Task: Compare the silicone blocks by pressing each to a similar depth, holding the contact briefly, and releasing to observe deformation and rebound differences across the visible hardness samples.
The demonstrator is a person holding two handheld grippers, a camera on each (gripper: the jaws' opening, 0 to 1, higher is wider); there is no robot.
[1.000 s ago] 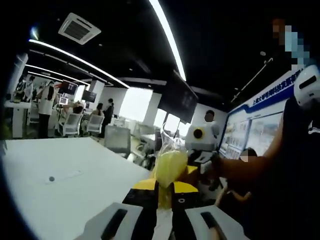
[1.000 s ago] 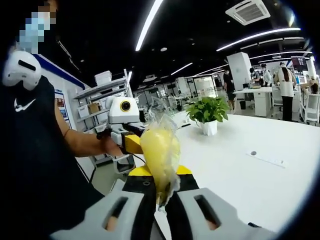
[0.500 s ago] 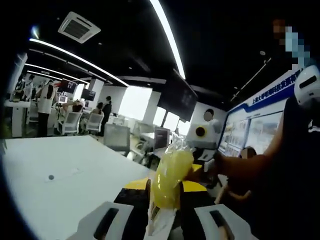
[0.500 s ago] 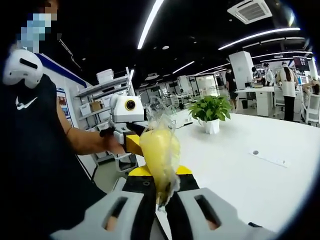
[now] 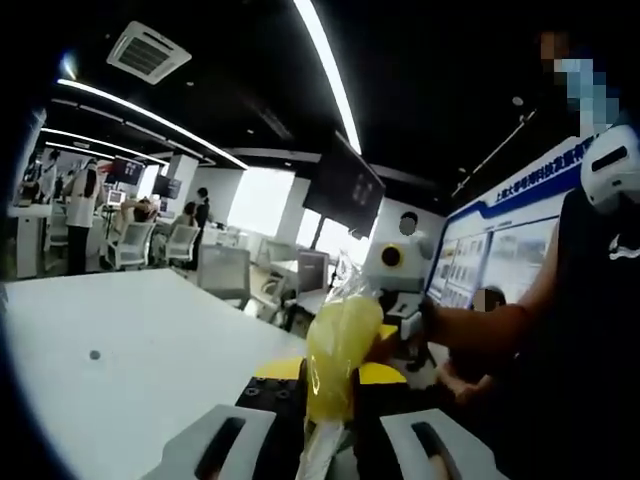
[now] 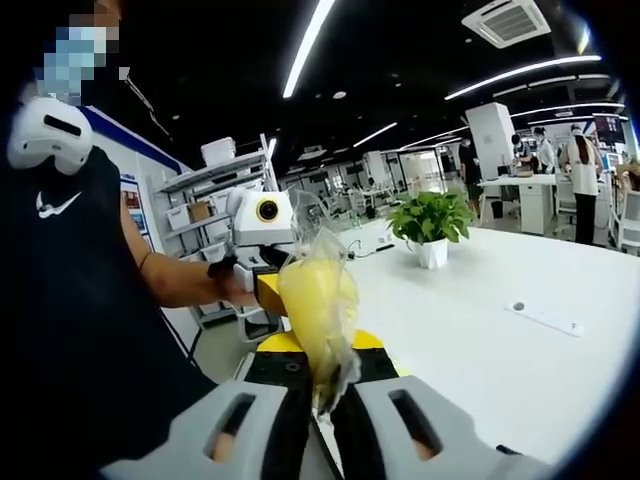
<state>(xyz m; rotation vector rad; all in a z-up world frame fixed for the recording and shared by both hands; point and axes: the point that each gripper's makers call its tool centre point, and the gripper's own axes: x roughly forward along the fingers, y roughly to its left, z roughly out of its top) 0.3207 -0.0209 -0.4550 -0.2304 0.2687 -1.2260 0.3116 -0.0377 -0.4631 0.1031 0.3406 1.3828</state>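
Bagged yellow block (image 6: 318,300) btwn both grippers' jaws

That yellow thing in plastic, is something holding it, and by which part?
Both grippers hold it. The right gripper pinches the bag's lower end. The left gripper clamps the plastic at the other end, so the yellow bag hangs between them in the air.

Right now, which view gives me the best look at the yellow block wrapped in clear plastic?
The right gripper view: the yellow block wrapped in clear plastic stands lit against the white table, the right gripper pinching its lower end. In the left gripper view, the block looks dimmer, the left gripper shut on it.
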